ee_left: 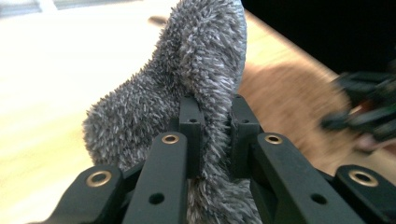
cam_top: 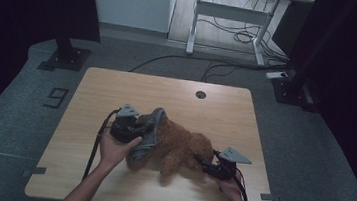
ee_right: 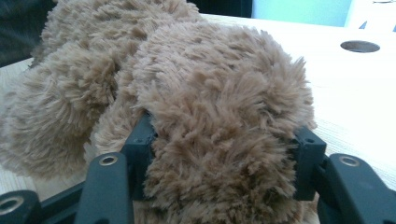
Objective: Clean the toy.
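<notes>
A brown plush toy (cam_top: pixel 181 146) lies on the wooden table (cam_top: pixel 167 92), right of centre and near the front. A grey fuzzy fabric piece (cam_top: pixel 149 127) sits at its left end, partly lifted off it. My left gripper (cam_top: pixel 138 127) is shut on a fold of this grey fabric (ee_left: pixel 196 60), which bulges up between and above the jaws of that gripper (ee_left: pixel 215 109). My right gripper (cam_top: pixel 199 159) is at the toy's right end. In the right gripper view its jaws (ee_right: pixel 224 140) clasp a thick limb of the brown plush (ee_right: pixel 187 70) from both sides.
A round cable hole (cam_top: pixel 200 94) sits near the table's far edge and is seen again (ee_right: pixel 359 45) beyond the toy. Behind the table stand a white desk frame (cam_top: pixel 236 11), floor cables (cam_top: pixel 180 60) and a black stand base (cam_top: pixel 65 58).
</notes>
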`<state>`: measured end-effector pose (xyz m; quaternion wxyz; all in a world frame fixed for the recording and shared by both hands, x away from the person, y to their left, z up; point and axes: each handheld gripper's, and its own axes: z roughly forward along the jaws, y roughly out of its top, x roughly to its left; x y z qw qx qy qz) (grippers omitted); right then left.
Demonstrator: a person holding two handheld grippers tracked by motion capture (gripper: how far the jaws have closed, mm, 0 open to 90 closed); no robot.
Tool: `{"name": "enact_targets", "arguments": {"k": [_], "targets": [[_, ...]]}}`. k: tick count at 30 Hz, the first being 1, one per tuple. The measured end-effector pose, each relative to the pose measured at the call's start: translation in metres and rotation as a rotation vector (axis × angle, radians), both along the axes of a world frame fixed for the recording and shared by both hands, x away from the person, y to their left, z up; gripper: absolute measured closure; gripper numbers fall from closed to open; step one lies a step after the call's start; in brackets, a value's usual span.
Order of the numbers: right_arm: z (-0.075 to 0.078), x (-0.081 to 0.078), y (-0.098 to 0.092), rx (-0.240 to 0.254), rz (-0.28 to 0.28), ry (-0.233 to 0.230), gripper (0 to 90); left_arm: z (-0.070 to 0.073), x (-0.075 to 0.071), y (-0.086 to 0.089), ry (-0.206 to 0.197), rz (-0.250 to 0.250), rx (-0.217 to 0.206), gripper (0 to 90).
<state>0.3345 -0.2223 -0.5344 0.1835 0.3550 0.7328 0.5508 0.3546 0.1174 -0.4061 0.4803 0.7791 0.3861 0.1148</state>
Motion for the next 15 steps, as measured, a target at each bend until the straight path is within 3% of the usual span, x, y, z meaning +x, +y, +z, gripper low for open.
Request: {"name": "enact_targets", "arguments": {"k": [2,6,8,9,13,15], "targets": [[0.0,0.001,0.0,0.002,0.002,0.001,41.5,0.01,-0.001,-0.019,-0.018,-0.038,-0.006,78.9],[0.0,0.001,0.0,0.004,-0.001,0.004,41.4,0.016,0.008,-0.065,-0.013,-0.11,0.024,78.7],[0.0,0.0,0.001,0.005,-0.004,0.003,41.4,0.012,0.018,-0.084,0.01,-0.124,0.051,78.6],[0.0,0.0,0.001,0.001,-0.005,0.0,41.3,0.007,0.025,-0.093,0.041,-0.13,0.051,78.6],[0.001,-0.001,0.001,-0.011,-0.003,-0.007,40.6,-0.017,0.04,-0.101,0.1,-0.111,0.103,78.7],[0.0,0.0,0.0,-0.011,0.001,-0.01,40.3,-0.031,0.045,-0.092,0.129,-0.109,0.077,78.9]]}}
